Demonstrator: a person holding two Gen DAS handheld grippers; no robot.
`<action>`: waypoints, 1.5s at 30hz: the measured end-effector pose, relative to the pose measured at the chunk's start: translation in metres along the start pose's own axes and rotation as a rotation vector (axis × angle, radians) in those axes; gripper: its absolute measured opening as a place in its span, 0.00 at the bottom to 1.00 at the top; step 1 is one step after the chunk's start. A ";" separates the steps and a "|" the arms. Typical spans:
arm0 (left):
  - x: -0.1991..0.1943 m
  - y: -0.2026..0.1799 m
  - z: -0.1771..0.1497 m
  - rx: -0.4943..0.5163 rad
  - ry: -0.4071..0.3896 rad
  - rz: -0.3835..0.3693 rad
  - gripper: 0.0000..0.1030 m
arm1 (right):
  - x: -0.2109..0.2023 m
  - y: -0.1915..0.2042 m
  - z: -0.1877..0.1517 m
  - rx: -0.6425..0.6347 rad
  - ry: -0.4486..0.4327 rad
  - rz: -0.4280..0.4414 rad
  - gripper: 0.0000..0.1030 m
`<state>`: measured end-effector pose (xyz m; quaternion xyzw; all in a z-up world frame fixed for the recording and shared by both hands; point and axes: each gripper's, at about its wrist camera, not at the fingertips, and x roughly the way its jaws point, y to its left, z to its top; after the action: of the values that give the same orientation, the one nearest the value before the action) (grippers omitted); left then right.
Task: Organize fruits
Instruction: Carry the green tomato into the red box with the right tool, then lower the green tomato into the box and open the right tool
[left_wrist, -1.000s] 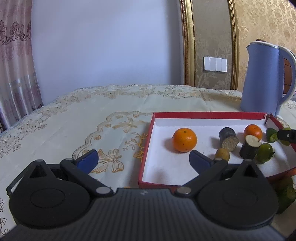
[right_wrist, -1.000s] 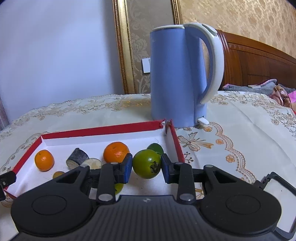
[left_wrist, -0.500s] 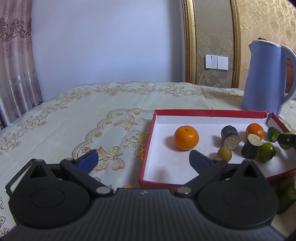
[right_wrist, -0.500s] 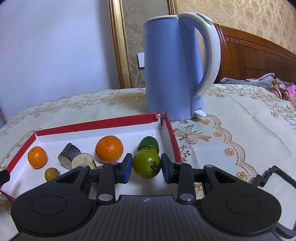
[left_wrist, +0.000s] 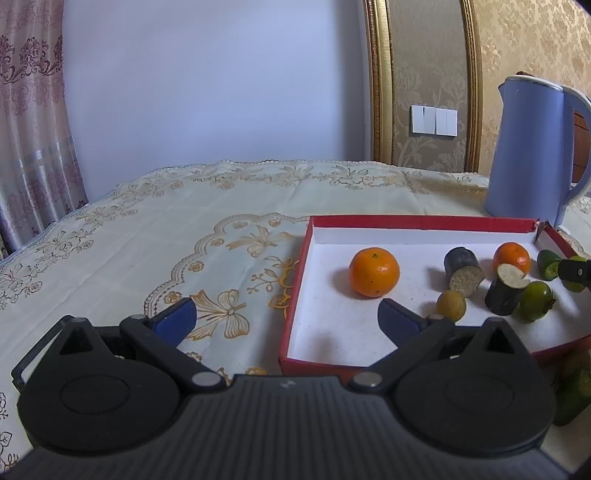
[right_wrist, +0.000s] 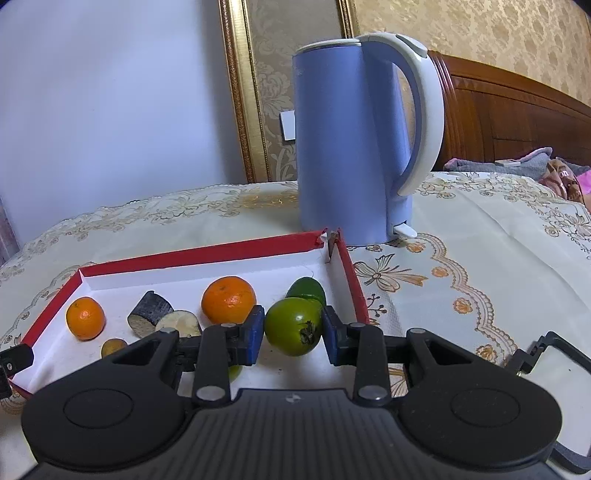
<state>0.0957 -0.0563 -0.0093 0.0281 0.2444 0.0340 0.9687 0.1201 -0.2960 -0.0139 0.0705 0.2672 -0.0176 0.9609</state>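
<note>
My right gripper (right_wrist: 293, 332) is shut on a green fruit (right_wrist: 293, 330) and holds it over the right end of the red box (right_wrist: 207, 252), just in front of another green fruit (right_wrist: 306, 288). The box also holds two oranges (left_wrist: 374, 271) (left_wrist: 511, 257), two dark cut pieces (left_wrist: 463, 271) (left_wrist: 504, 289), a small yellow-brown fruit (left_wrist: 450, 304) and a green fruit (left_wrist: 535, 300). My left gripper (left_wrist: 280, 318) is open and empty, straddling the box's near left corner. The right gripper's tip shows at the right edge of the left wrist view (left_wrist: 574, 271).
A blue kettle (right_wrist: 354, 147) stands just behind the box's far right corner. More green fruit (left_wrist: 574, 391) lies on the tablecloth (left_wrist: 166, 229) outside the box's near edge. A wooden headboard (right_wrist: 517, 122) and bedding are at the right.
My right gripper has moved forward and right with the green fruit, closer to the kettle and the box's right wall. My left gripper has drawn back slightly and stays open.
</note>
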 end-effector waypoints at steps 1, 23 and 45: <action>0.000 0.000 0.000 -0.001 0.000 0.000 1.00 | 0.000 -0.001 0.000 0.003 0.002 0.000 0.32; 0.003 -0.002 0.000 0.003 0.007 0.022 1.00 | 0.002 -0.004 -0.001 0.019 0.007 0.019 0.32; 0.003 -0.001 0.000 -0.005 0.013 0.023 1.00 | 0.007 -0.010 -0.002 0.049 0.021 0.028 0.43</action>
<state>0.0983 -0.0567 -0.0102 0.0282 0.2501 0.0461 0.9667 0.1240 -0.3052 -0.0204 0.0982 0.2759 -0.0100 0.9561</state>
